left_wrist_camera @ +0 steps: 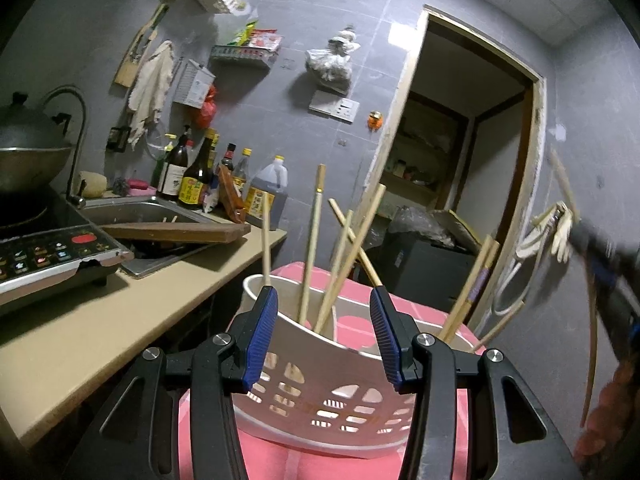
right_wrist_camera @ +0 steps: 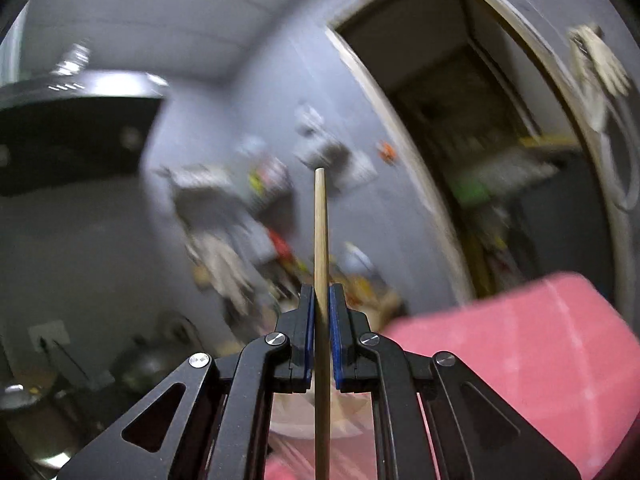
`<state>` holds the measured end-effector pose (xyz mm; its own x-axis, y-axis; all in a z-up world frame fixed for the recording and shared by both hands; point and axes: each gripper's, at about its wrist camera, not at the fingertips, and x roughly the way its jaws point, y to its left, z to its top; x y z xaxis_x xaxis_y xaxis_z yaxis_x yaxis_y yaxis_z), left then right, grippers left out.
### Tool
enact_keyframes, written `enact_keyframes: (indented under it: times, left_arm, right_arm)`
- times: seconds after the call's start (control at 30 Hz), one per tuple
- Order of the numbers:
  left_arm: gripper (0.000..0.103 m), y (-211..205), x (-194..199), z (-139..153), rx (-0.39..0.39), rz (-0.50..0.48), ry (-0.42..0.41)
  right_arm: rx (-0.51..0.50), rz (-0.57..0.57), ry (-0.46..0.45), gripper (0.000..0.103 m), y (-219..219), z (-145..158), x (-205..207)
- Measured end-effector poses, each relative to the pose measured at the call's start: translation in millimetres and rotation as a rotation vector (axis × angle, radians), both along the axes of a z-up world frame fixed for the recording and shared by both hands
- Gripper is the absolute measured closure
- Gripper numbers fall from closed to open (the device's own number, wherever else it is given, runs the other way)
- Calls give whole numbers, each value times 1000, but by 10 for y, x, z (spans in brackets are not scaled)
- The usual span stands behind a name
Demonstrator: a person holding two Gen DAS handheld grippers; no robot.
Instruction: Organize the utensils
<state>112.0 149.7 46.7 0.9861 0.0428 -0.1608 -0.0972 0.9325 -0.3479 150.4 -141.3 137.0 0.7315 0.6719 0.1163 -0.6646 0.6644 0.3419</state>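
Observation:
A white slotted utensil holder [left_wrist_camera: 320,392] stands on a pink surface [left_wrist_camera: 424,316], with several wooden chopsticks [left_wrist_camera: 310,256] leaning in it. My left gripper [left_wrist_camera: 324,300] is open, its blue pads on either side of the holder's near wall, not touching it. My right gripper [right_wrist_camera: 320,292] is shut on a single wooden chopstick [right_wrist_camera: 321,232] that points up and runs down between the pads. In the left wrist view the right gripper is a blurred dark shape at the far right edge [left_wrist_camera: 612,280].
A beige counter [left_wrist_camera: 120,308] lies to the left with an induction cooker [left_wrist_camera: 52,256], a steel sink [left_wrist_camera: 160,216] with a wooden board across it, and sauce bottles [left_wrist_camera: 200,176]. An open doorway [left_wrist_camera: 460,160] is behind. The right wrist view is motion-blurred.

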Motion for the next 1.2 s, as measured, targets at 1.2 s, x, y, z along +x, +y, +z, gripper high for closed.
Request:
enact_keyframes:
  times: [1.2]
  left_arm:
    - [61,141,37,19,-67,45,23]
  right_arm:
    - [-95,-169,-248,97,869,-262,395]
